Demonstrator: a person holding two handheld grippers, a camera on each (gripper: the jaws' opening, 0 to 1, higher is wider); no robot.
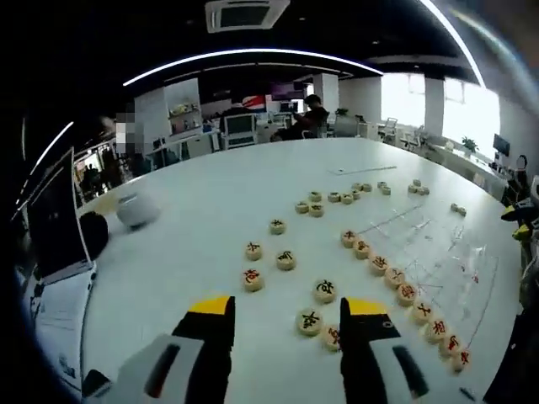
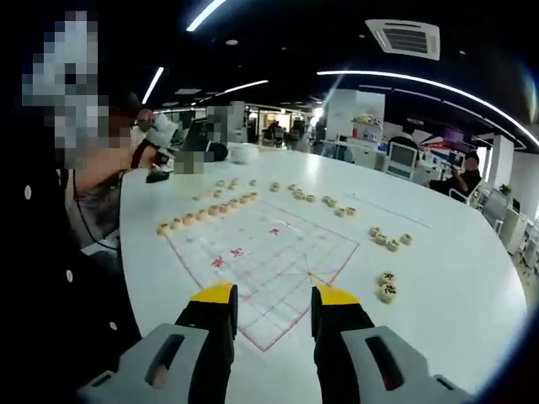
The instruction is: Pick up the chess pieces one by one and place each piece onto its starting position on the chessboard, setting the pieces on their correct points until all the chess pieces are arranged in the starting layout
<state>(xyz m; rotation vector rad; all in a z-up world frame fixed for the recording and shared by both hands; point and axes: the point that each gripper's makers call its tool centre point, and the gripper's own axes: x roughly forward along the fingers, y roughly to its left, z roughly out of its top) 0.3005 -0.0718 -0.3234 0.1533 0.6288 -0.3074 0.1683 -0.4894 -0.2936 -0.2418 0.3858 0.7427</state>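
- Chessboard (image 2: 271, 268): a clear sheet with red grid lines, flat on the white table (image 2: 455, 269); seen in the right gripper view at 12 o'clock from my right claw. Its points look mostly bare.
- Row of pieces (image 2: 206, 212): round pale xiangqi discs lined along the board's far edge, at 11 o'clock in that view. In the left gripper view the same kind of row (image 1: 402, 290) runs at 2 o'clock, red characters up.
- Loose pieces: two discs with dark characters (image 1: 317, 307) just ahead of my left claw at 1 o'clock; three more (image 1: 268, 257) at 12; a stacked pair (image 2: 386, 287) at 2 o'clock from my right claw.
- Left claw (image 1: 286, 324): jaws apart, holding nothing, above the table.
- Right claw (image 2: 273, 307): jaws apart, empty, over the board's near corner.
- Risks, as I judge them: the discs lie close, so closing on one may knock its neighbour; a jaw dragging on the thin sheet could shift it and disturb the row.
- Surroundings: a laptop (image 1: 50, 220) at 9 o'clock, left gripper view.
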